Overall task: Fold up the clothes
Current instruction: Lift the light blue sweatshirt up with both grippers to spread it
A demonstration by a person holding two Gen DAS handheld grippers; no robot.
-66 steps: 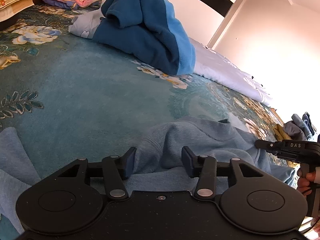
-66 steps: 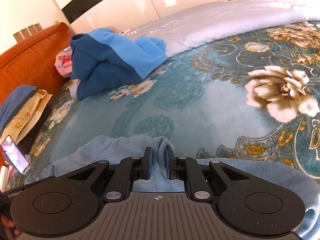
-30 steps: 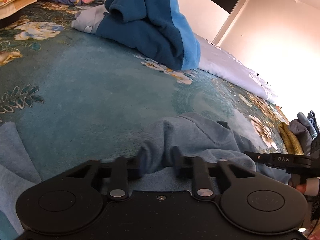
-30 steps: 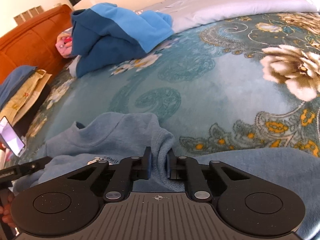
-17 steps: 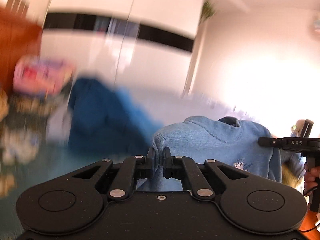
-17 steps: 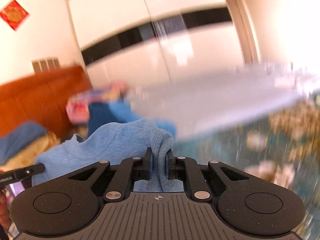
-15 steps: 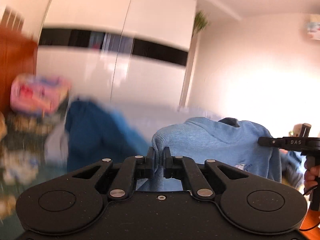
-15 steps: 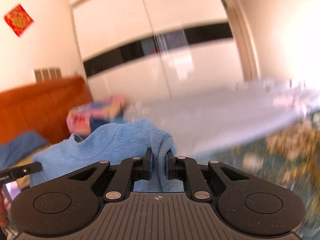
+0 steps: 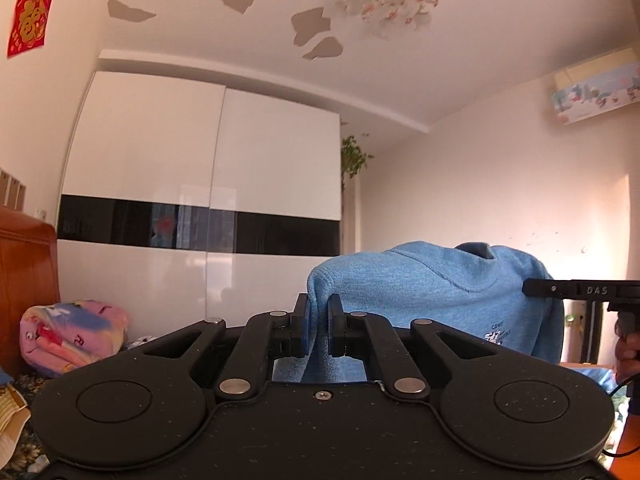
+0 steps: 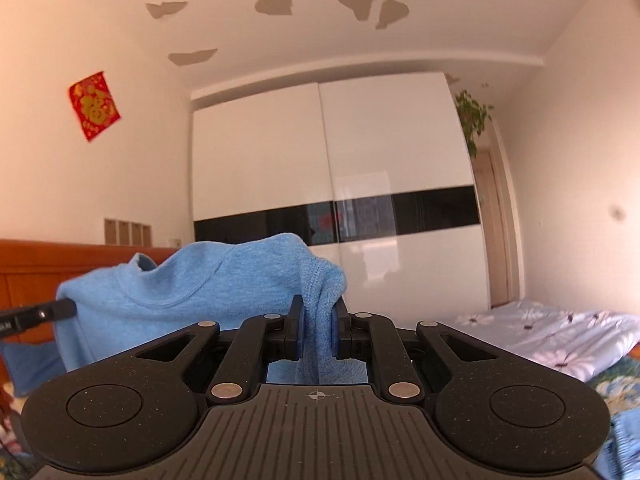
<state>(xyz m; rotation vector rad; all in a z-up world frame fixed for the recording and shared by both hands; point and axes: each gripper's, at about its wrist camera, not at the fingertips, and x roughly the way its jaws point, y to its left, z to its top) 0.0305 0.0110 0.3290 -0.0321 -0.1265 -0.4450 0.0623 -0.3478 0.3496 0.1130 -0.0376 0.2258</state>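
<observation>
A light blue sweater (image 9: 432,284) hangs in the air, stretched between both grippers by its shoulders. My left gripper (image 9: 318,322) is shut on one shoulder, cloth pinched between its pads. In the right wrist view the same sweater (image 10: 192,292) spreads leftward, and my right gripper (image 10: 318,326) is shut on the other shoulder fold. The right gripper's finger (image 9: 560,290) shows at the sweater's far edge in the left wrist view. The left gripper's finger (image 10: 40,314) shows likewise in the right wrist view. The sweater's lower part is hidden behind the gripper bodies.
A white wardrobe (image 9: 200,200) with a black band fills the back wall. A pink folded blanket (image 9: 74,336) lies beside a wooden headboard (image 9: 24,280). A pale floral quilt (image 10: 552,336) lies on the bed at right. A person's hand (image 9: 626,356) holds the right gripper's handle.
Both grippers rose from the bed and tipped up to level, lifting the sweater off the floral cover. The left gripper closed on the shoulder. The view now shows wardrobe and ceiling.
</observation>
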